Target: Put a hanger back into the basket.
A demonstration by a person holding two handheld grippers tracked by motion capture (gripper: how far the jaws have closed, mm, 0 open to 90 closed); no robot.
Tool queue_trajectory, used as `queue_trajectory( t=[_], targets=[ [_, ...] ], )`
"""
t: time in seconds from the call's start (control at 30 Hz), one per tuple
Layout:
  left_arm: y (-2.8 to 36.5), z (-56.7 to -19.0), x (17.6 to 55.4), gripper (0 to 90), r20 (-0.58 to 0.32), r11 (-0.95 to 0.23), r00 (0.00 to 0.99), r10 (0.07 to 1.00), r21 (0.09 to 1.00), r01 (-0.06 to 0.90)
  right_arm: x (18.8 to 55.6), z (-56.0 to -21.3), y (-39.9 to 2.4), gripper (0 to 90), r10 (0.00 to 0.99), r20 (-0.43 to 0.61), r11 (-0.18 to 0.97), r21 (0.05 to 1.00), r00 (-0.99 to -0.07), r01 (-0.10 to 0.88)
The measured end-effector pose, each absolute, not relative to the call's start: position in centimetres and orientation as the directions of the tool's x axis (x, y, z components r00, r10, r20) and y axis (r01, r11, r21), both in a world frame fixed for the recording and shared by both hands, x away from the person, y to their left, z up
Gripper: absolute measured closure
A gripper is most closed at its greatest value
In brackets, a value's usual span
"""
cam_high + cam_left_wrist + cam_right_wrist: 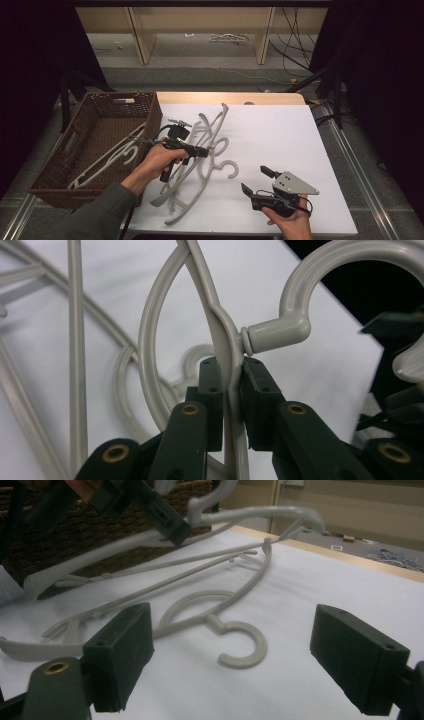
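On the white surface [280, 135], just right of the wicker basket [150, 107], I have my left tongs [204, 151] clamped on a pale plastic hanger [220, 335], the pads pinching its thin neck right below the swivel hook, as the left gripper view shows close up. That hanger sits atop a loose tangle of other hangers [200, 185] spread across the left part of the surface, their arms crossing and overlapping, so the one I hold is crowded on every side. 1 more hanger lies flat nearer me with its hook [240, 645] curled toward my right tongs [254, 181]. Those right tongs are wide apart with nothing between them, resting low near the front edge, well apart from the pile. Inside the basket I see at least 1 hanger [107, 157] leaning against its wall. Cables trail on the floor beyond the surface.
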State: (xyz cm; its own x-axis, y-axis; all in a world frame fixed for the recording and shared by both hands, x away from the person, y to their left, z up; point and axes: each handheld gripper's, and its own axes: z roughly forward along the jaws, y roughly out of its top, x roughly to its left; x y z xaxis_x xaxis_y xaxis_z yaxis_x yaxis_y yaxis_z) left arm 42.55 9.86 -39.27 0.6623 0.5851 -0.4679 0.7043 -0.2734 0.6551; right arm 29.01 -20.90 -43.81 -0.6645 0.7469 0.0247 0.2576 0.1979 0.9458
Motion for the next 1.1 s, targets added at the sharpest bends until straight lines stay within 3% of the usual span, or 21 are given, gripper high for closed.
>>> queue_trajectory(
  t=[0.23,1.1],
  targets=[
    [10.5,-35.8,41.6,80.2,-0.468,-0.235,0.693,0.548,0.709,0.665,29.0,-43.8,-20.9,18.4,0.749,0.018,0.205,0.944,-0.662,0.257],
    [15.5,-28.4,40.6,80.4,-0.375,-0.171,0.708,0.598,0.804,0.569,29.1,-43.9,-20.9,18.4,0.749,0.018,0.206,0.944,-0.663,0.259]
  ],
)
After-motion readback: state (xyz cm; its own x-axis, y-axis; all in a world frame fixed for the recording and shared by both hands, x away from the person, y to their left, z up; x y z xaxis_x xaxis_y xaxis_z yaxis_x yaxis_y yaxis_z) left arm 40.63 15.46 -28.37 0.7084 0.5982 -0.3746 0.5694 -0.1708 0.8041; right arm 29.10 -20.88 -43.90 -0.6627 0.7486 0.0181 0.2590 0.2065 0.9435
